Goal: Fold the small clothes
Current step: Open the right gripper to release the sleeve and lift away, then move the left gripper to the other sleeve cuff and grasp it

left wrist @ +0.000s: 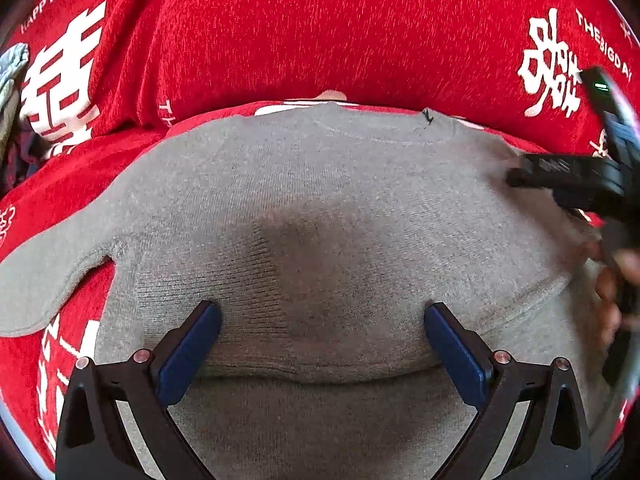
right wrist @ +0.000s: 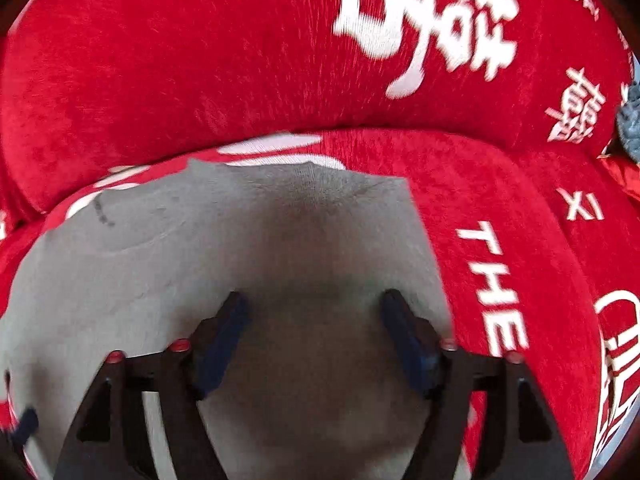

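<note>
Left gripper (left wrist: 322, 344) fingers spread wide over the grey knit top (left wrist: 320, 208) lying flat on the red sofa cover (left wrist: 320, 32), nothing clamped; right gripper (right wrist: 316, 336) fingers also apart above it, contact probably none, view blurred.

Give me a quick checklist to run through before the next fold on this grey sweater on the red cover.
1. Left tool open, nothing pinched: ok.
2. Right tool open, over the cloth: ok.
3. Grey sweater lies flat across the body: ok.
4. Sleeve still spread out to the side, not folded in: not ok.
5. Lower hem already doubled up over the body: ok.
6. Pads touching the cloth: cannot tell.
7. Red cover smooth beneath: ok.
</note>
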